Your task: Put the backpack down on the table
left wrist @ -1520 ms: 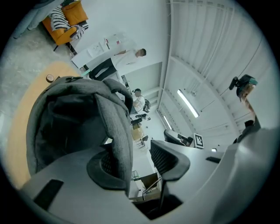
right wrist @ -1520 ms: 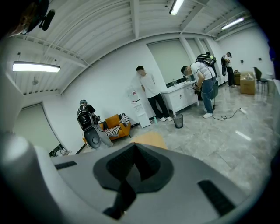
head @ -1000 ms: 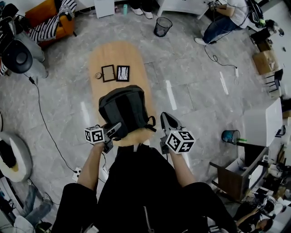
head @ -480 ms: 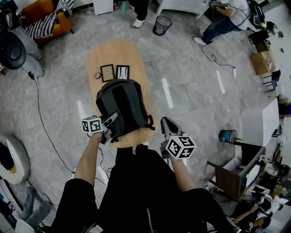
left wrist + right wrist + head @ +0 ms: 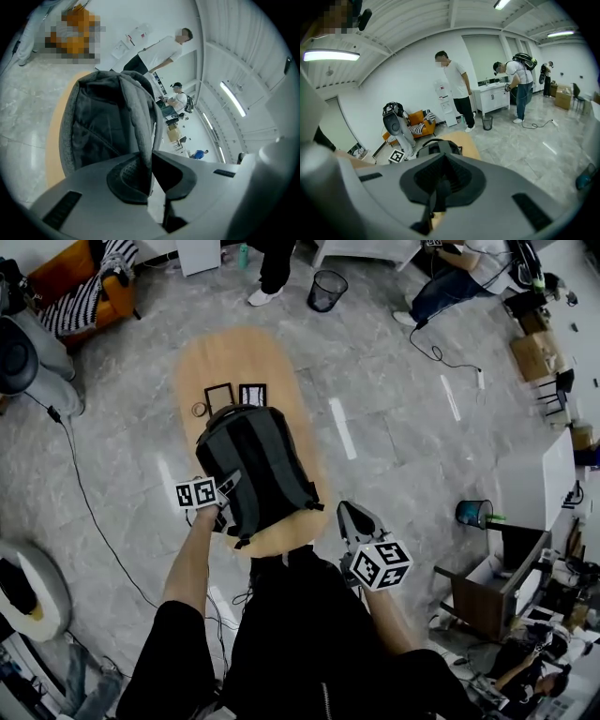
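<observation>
backpack: dark grey backpack lies lengthwise over the near half of the oval wooden table; can't tell if all its weight is down

left gripper: left gripper sits at the pack's 7 o'clock corner, jaws pinched tight on a grey strap

right gripper: right gripper is off at the pack's 4 o'clock, clear of it, jaws closed together on nothing

12 o'clock of the pack: a black frame with another frame just beside it
</observation>
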